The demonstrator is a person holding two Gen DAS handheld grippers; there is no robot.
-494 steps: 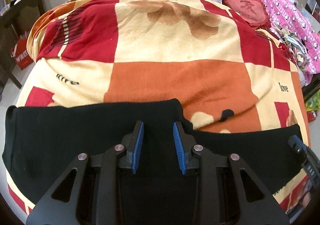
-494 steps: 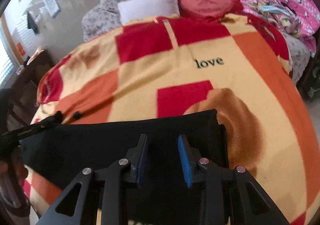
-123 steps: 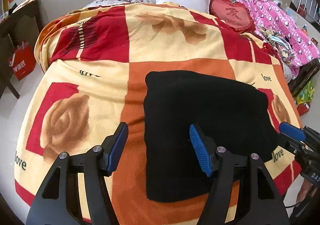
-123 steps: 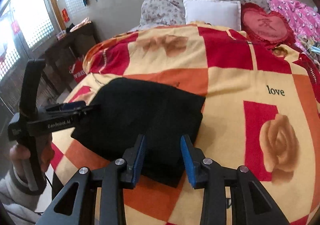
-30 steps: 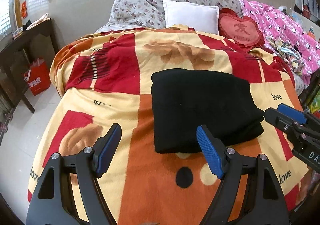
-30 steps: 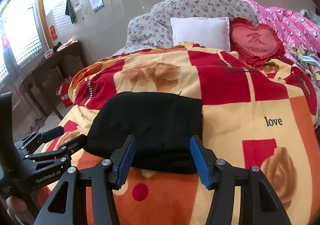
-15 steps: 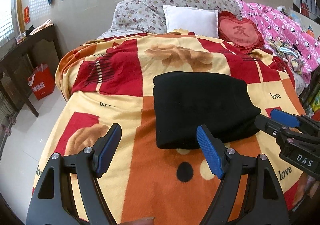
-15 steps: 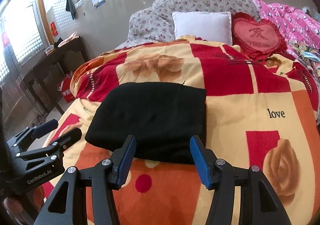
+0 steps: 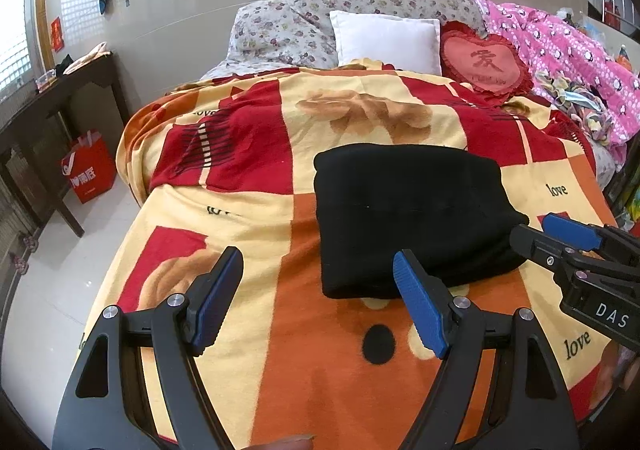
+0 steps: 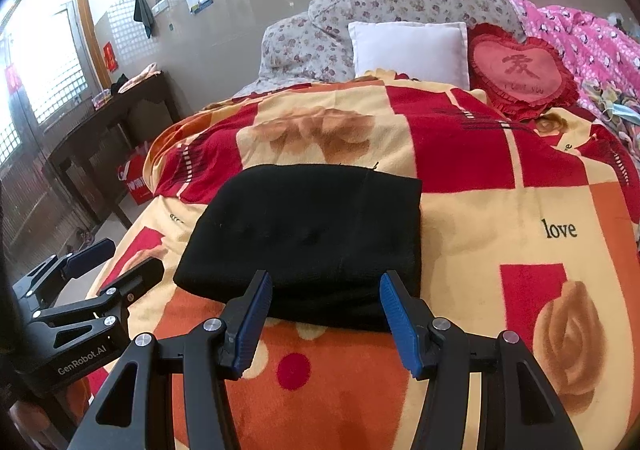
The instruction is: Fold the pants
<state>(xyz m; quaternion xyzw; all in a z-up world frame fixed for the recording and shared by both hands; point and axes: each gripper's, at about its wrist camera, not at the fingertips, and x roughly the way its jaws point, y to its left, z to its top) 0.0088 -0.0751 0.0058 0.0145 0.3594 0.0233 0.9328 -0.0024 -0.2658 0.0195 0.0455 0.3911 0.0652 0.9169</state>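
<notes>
Left wrist view cut off the right gripper [image 9: 560,238] at the frame's right edge, so only part of its black body showed. The black pants [image 9: 412,218] lay folded into a thick, soft, roughly rectangular bundle on the fleecy checked blanket [image 9: 248,202], toward the bed's foot edge, their layers lost in the dark knit. The left gripper [image 9: 316,302] hovered with jaws wide apart, empty. The right gripper's ridged blue jaws also stood apart, gripping nothing, just short of the pants.
</notes>
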